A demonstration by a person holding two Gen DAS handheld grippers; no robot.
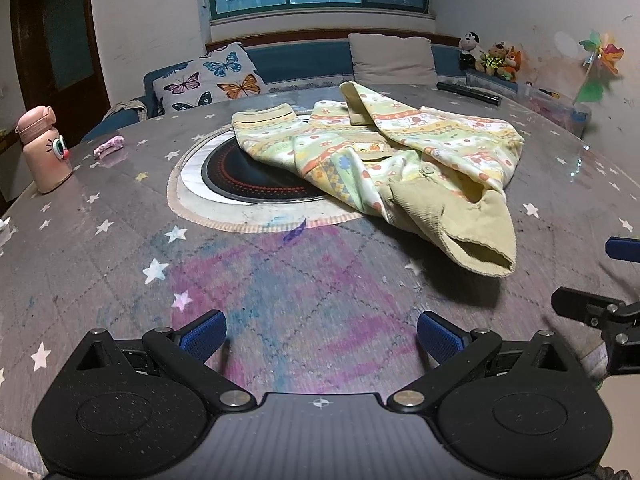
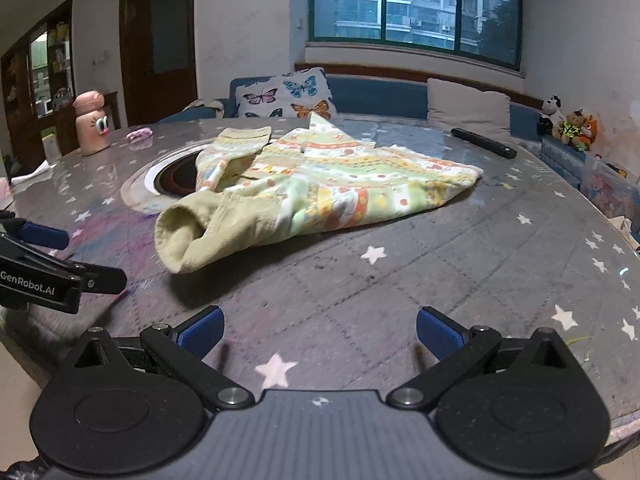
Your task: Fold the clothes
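Observation:
A small child's jacket (image 1: pixel 384 156) with a yellow, green and orange print lies crumpled on the round grey star-patterned table (image 1: pixel 120 248). Its tan corduroy sleeve cuff (image 1: pixel 480 248) points toward me. In the right wrist view the jacket (image 2: pixel 340 188) lies ahead, its cuff (image 2: pixel 184 240) at front left. My left gripper (image 1: pixel 320 336) is open and empty, hovering over the table short of the cuff. My right gripper (image 2: pixel 318 332) is open and empty, near the table's front edge. Each gripper shows at the edge of the other's view: the right one (image 1: pixel 600 280), the left one (image 2: pixel 48 264).
A black induction hob (image 1: pixel 248 176) is set in the table's centre, partly under the jacket. A pink bottle (image 1: pixel 42 148) and a pink scrap (image 1: pixel 109 146) stand at the left. A black remote (image 2: pixel 482 142) lies at the far right. A sofa with cushions and soft toys stands behind.

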